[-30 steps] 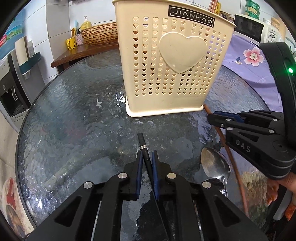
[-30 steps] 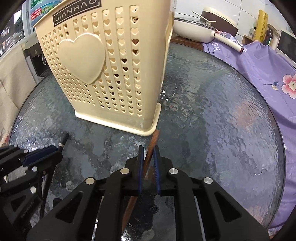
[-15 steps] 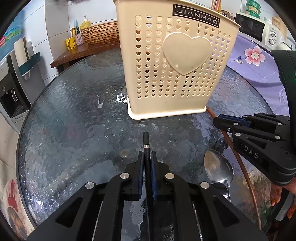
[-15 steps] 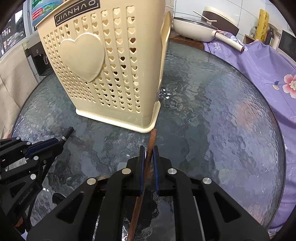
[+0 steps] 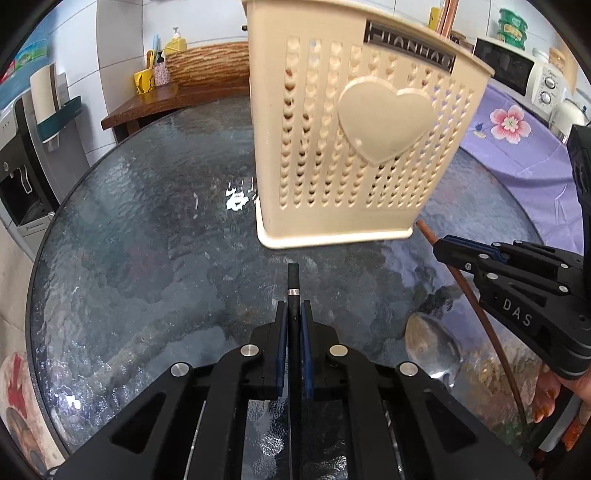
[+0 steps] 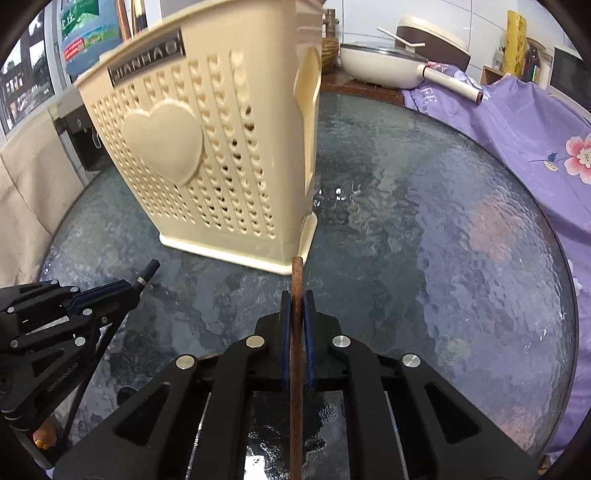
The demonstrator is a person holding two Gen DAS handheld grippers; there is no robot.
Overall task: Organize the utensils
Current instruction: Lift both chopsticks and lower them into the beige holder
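We hold 1 utensil in each gripper above a round, textured-glass worktop [image 5: 147, 236]. The left gripper [image 5: 294, 314] has its fingers narrowed onto a black chopstick with a silver band [image 5: 293, 291]; the tip projects toward 12 o'clock and stops short of the base of the holder. The right gripper [image 6: 296, 306] has its fingers narrowed onto a brown wooden chopstick [image 6: 297, 280], whose tip points toward 12 o'clock and lies just in front of the holder's near corner; whether it touches we cannot tell.

The cream plastic utensil holder [image 5: 354, 147] stands on the worktop at 12 o'clock in the left wrist view and at 11 o'clock in the right wrist view [image 6: 207, 155]. Its walls are pierced with small heart-shaped holes, and 1 face bears a raised heart and a dark label. Copper-coloured rods rise above its rim [image 5: 448, 14].

A metal spoon [image 5: 434, 347] lies on the worktop at 4 o'clock in the left wrist view, near the brown wooden chopstick [image 5: 476, 306] and below the right gripper [image 5: 443, 251]. In the right wrist view the left gripper [image 6: 129, 288] appears at 9 o'clock. A purple floral cloth [image 6: 535, 122] lies beyond the worktop at 2 o'clock, with a white pan [image 6: 388, 62] at 1 o'clock.
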